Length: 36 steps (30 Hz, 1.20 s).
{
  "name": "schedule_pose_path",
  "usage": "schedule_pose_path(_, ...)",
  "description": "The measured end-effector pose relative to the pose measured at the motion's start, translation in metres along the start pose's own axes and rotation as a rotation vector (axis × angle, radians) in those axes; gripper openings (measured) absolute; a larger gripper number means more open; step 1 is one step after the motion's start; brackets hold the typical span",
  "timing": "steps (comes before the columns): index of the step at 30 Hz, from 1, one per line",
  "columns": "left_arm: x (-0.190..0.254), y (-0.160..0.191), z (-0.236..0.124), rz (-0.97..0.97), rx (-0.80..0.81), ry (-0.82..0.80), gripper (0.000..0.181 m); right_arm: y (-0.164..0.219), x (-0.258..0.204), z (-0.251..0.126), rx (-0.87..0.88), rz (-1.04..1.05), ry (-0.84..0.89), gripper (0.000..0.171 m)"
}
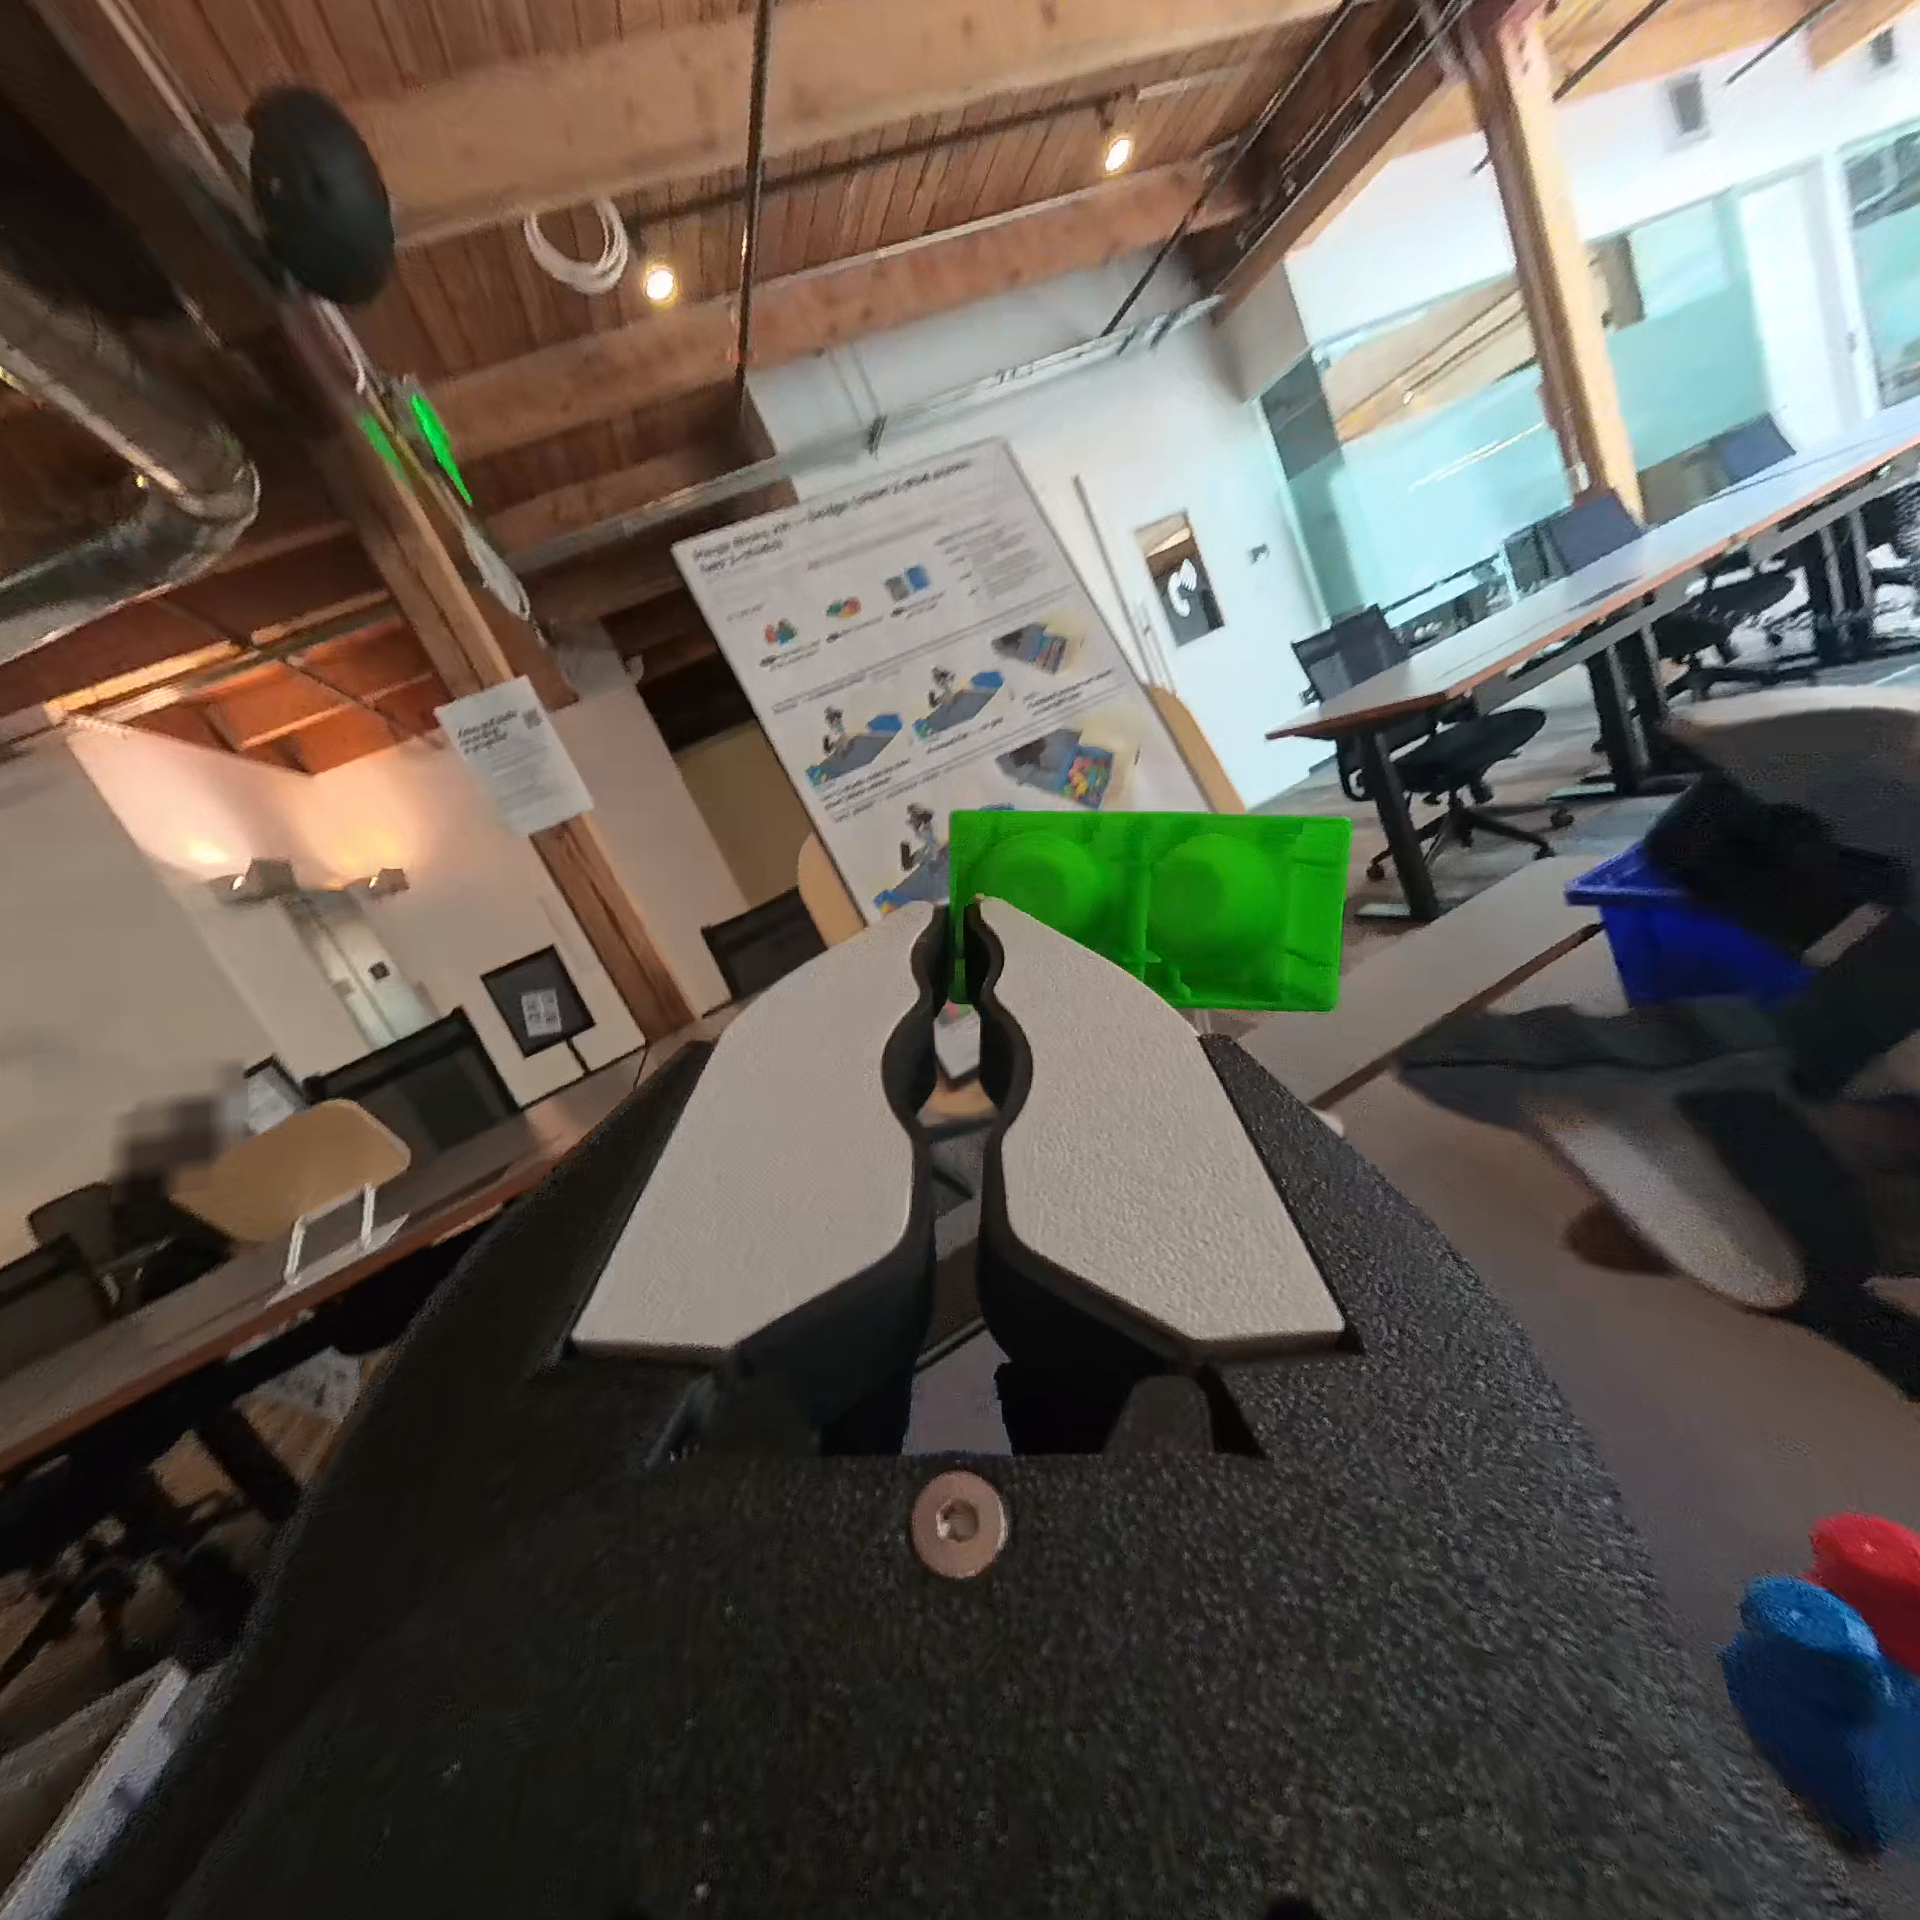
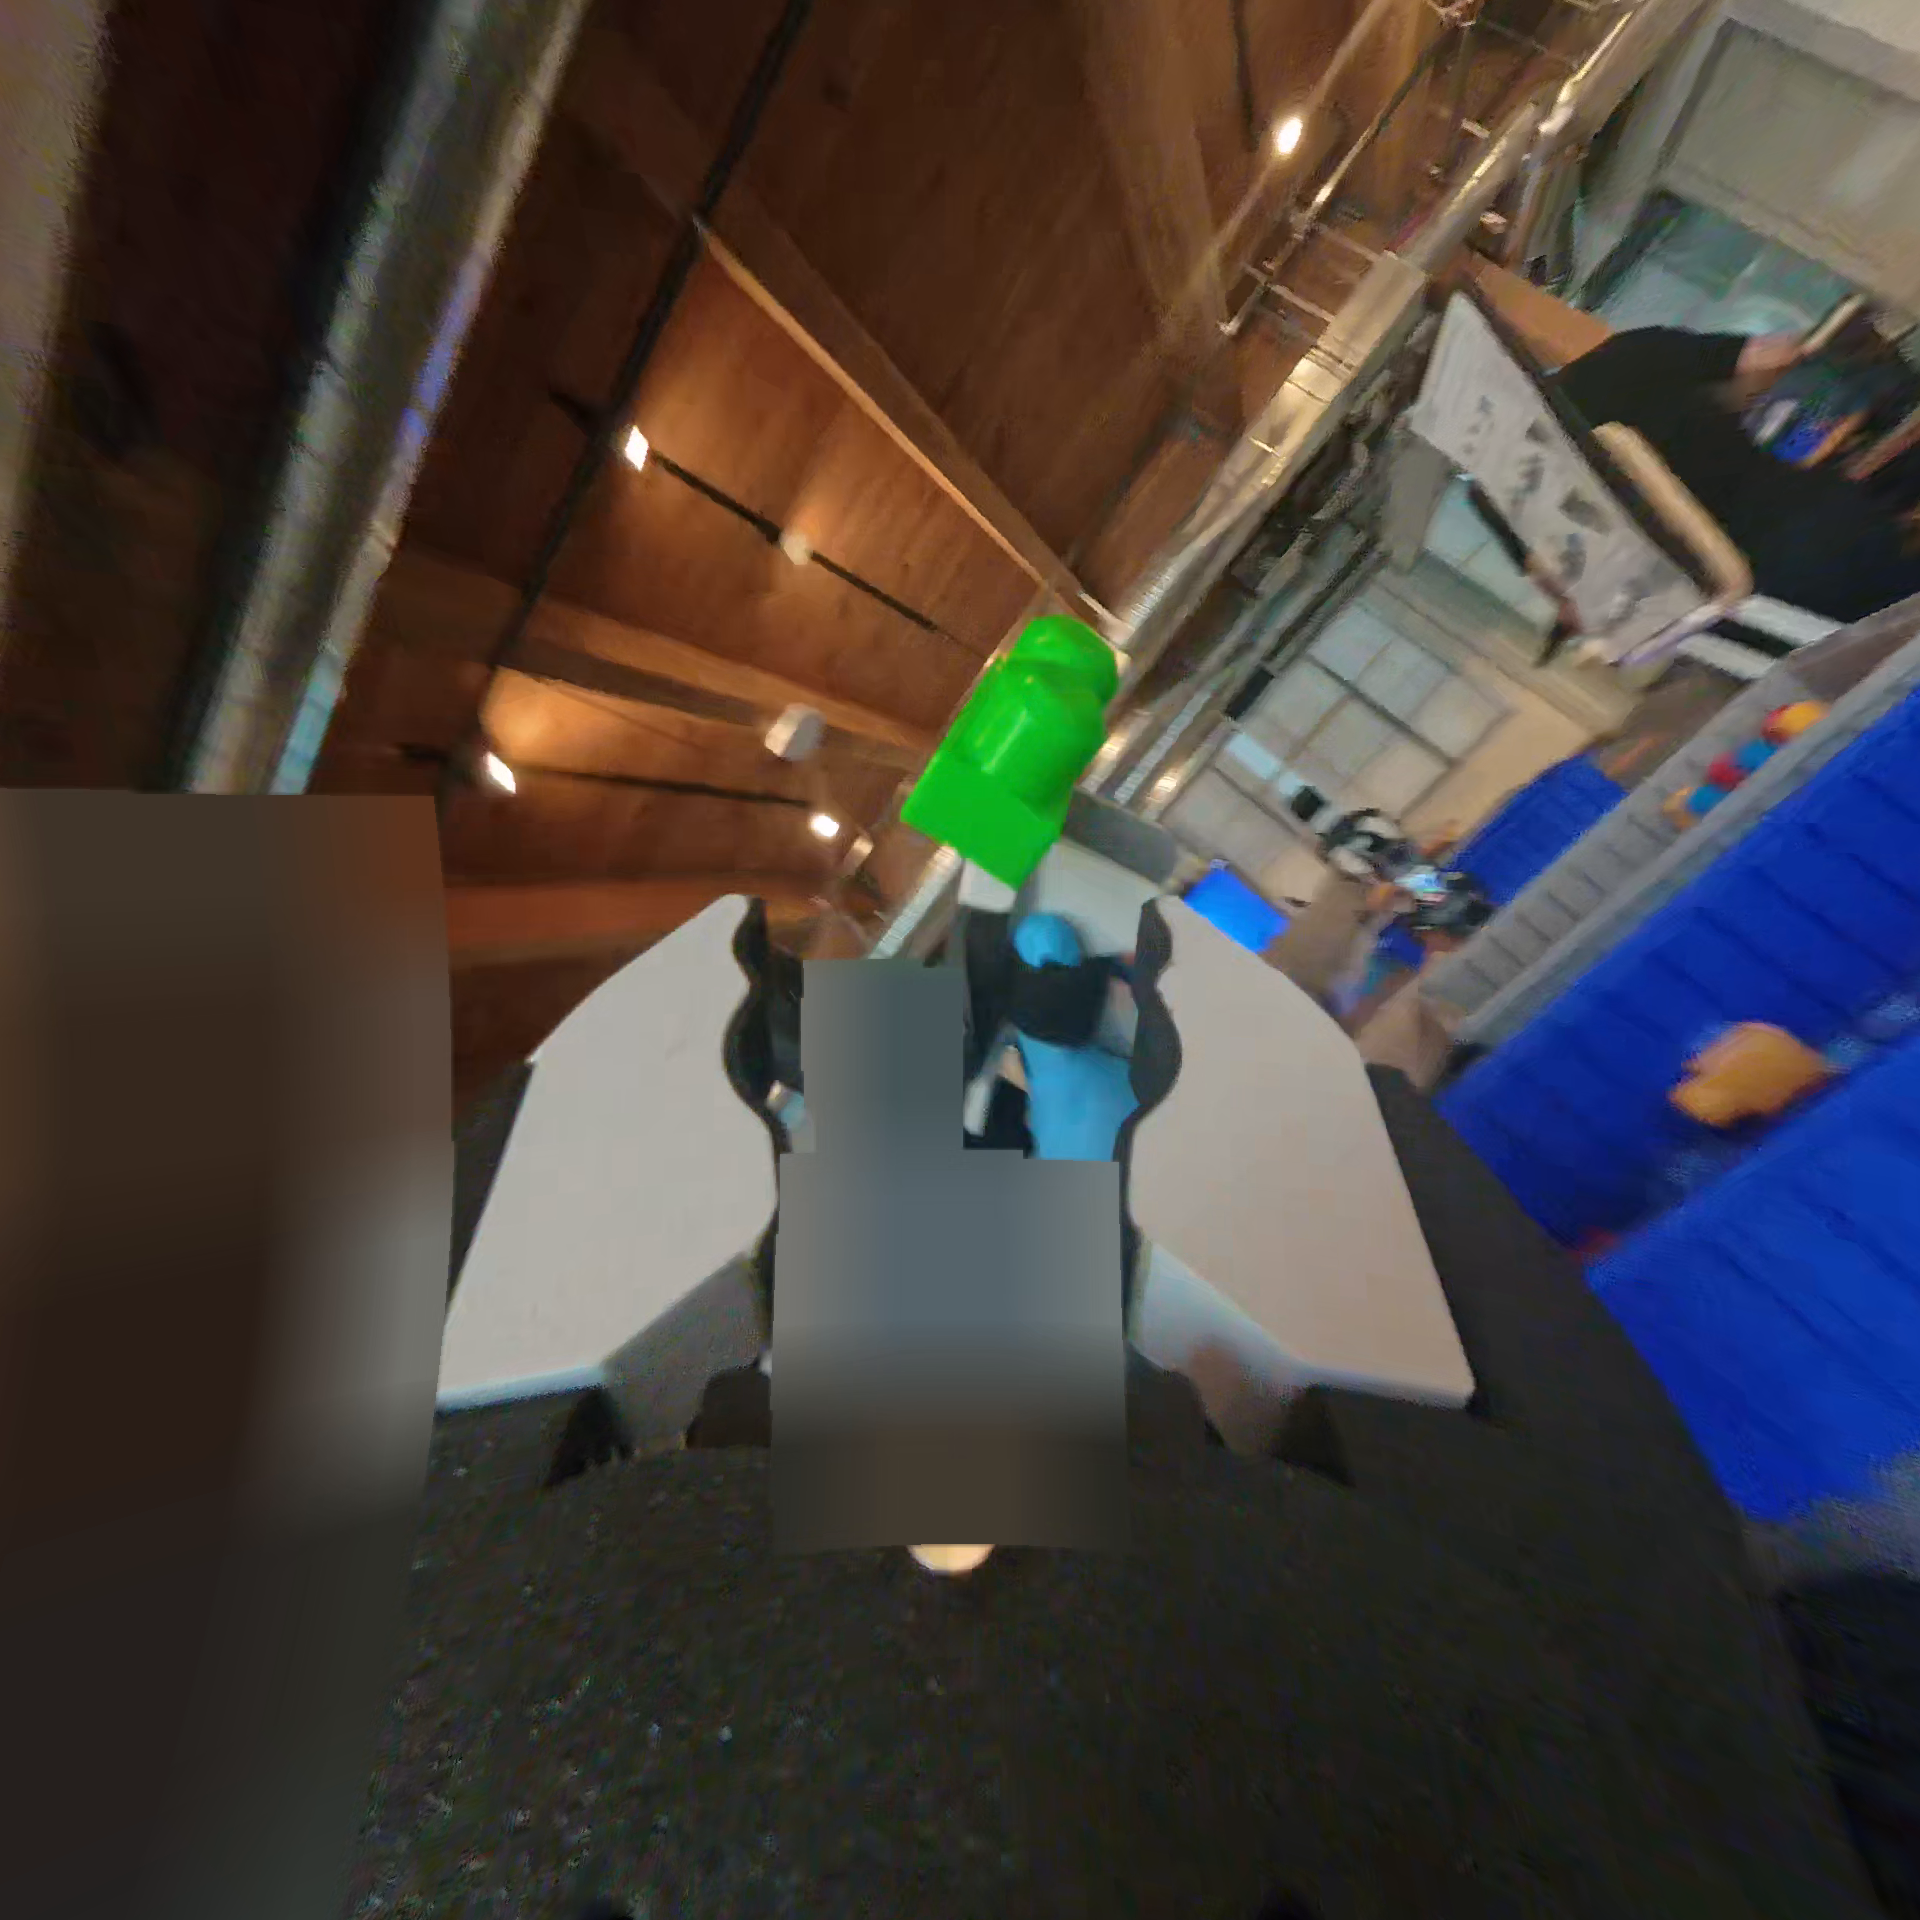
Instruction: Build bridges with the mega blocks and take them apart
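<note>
My left gripper (image 1: pixel 961 914) is shut on the edge of a green mega block (image 1: pixel 1153 909) and holds it up in the air, with its hollow underside facing the camera. A blue block (image 1: pixel 1813 1683) and a red block (image 1: pixel 1870 1579) lie low at the right edge of the left wrist view. My right gripper (image 2: pixel 951 925) is open and empty, tilted up toward the ceiling. The green block (image 2: pixel 1013 748) shows just above and beyond its fingertips, studs visible, not between the jaws. The view is motion-blurred.
Blue bins (image 2: pixel 1662 1091) stand at the right, holding an orange block (image 2: pixel 1745 1070) and other coloured blocks (image 2: pixel 1745 758). A blue bin (image 1: pixel 1683 935) shows in the left wrist view. A person in black (image 2: pixel 1714 436) is far right. Desks and office chairs (image 1: pixel 1455 769) stand behind.
</note>
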State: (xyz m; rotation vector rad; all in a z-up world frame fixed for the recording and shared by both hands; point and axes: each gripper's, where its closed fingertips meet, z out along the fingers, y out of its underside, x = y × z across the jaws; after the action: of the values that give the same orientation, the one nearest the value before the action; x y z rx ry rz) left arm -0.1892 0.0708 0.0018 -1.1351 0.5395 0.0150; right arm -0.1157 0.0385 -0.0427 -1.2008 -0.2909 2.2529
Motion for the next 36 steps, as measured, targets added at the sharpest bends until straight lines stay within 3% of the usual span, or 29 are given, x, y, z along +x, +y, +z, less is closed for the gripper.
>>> schedule_pose_path(4,0.018,-0.008,0.003,-0.004,0.044,0.034,0.002,-0.011,-0.001,0.008,0.124,0.238,-0.113,0.063)
schedule_pose_path(11,0.035,-0.008,0.009,0.029,0.069,0.076,0.002,-0.01,-0.002,0.015,0.184,0.361,-0.179,0.06)
schedule_pose_path(16,0.039,-0.007,0.01,0.079,0.079,0.075,0.002,-0.015,0.001,0.012,0.24,0.389,-0.191,0.051)
schedule_pose_path(23,0.046,-0.008,0.013,0.206,0.086,0.057,0.002,-0.014,-0.001,0.013,0.229,0.386,-0.194,0.051)
schedule_pose_path(36,0.058,-0.006,0.012,0.347,0.095,0.028,0.002,-0.013,-0.001,0.011,0.201,0.353,-0.205,0.036)
